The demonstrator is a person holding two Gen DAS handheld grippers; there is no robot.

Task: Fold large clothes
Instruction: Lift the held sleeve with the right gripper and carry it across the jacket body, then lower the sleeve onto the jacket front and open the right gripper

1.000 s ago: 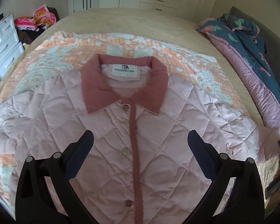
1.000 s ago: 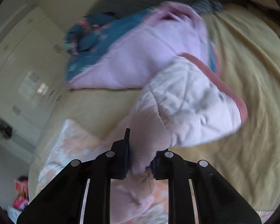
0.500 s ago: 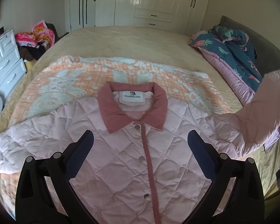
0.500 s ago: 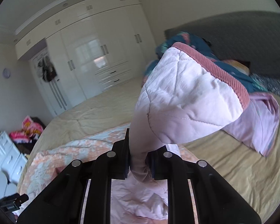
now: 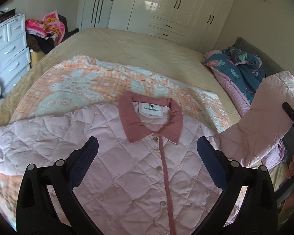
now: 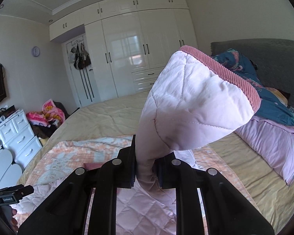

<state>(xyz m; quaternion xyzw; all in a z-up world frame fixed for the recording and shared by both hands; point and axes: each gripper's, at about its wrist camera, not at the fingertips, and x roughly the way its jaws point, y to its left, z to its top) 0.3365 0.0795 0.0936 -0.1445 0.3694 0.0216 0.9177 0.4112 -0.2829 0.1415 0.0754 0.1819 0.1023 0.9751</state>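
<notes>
A pink quilted jacket (image 5: 127,168) with a dusty-rose collar (image 5: 131,121) lies face up and buttoned on an orange and white blanket (image 5: 84,82) on the bed. My left gripper (image 5: 147,154) is open and empty, hovering above the jacket's chest. My right gripper (image 6: 147,168) is shut on the jacket's right sleeve (image 6: 188,105) and holds it lifted, with the rose cuff (image 6: 225,72) at the top. The raised sleeve also shows at the right of the left wrist view (image 5: 264,121). The left sleeve (image 5: 19,143) lies spread out flat.
A folded blue floral and pink duvet (image 5: 242,72) lies at the headboard side. The beige bed cover (image 5: 139,47) stretches beyond the blanket. White drawers (image 5: 7,47) and a heap of clothes (image 5: 47,27) stand at the left, white wardrobes (image 5: 176,7) behind.
My right gripper has lifted the sleeve off the bed and swung it up and inward. My left gripper has pulled back and up, so more of the bed shows.
</notes>
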